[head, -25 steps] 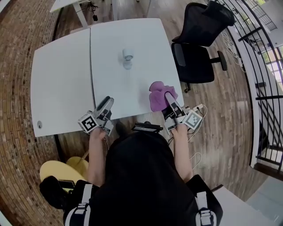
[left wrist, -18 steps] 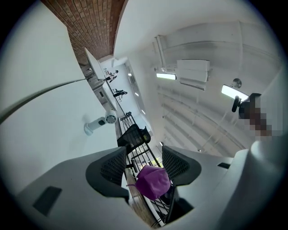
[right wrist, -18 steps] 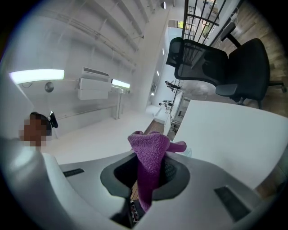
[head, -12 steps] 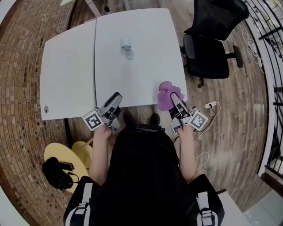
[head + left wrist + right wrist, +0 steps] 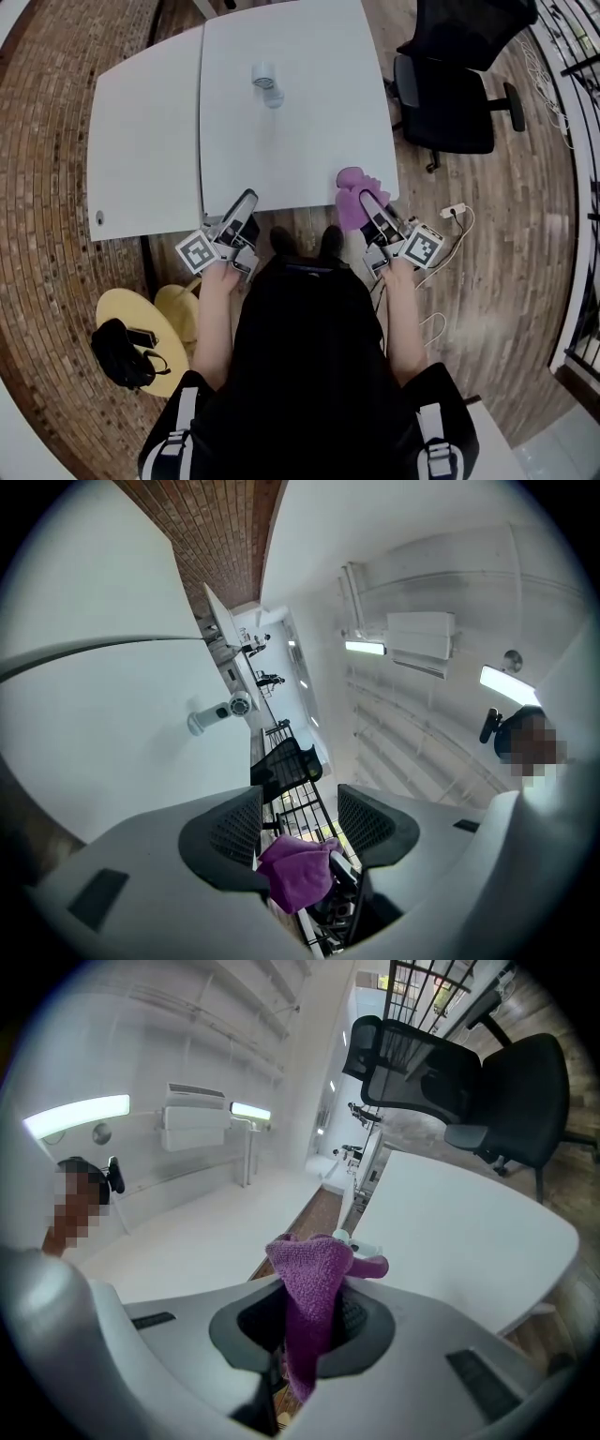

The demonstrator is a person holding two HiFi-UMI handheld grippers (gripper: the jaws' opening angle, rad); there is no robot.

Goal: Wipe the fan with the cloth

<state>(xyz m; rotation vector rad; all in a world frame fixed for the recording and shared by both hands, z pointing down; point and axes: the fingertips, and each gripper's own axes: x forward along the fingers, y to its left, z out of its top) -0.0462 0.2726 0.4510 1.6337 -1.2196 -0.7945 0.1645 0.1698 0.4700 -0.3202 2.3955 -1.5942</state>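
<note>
We see the right gripper clamped on the purple cloth, which bunches up above its jaws and trails below them, right at the near edge of the white table. The left gripper is level with it, jaws well apart with nothing between them. Well ahead of both grippers, what looks like a small white fan lies on the table, apart from the cloth.

White table; office chair; perhaps bag
</note>
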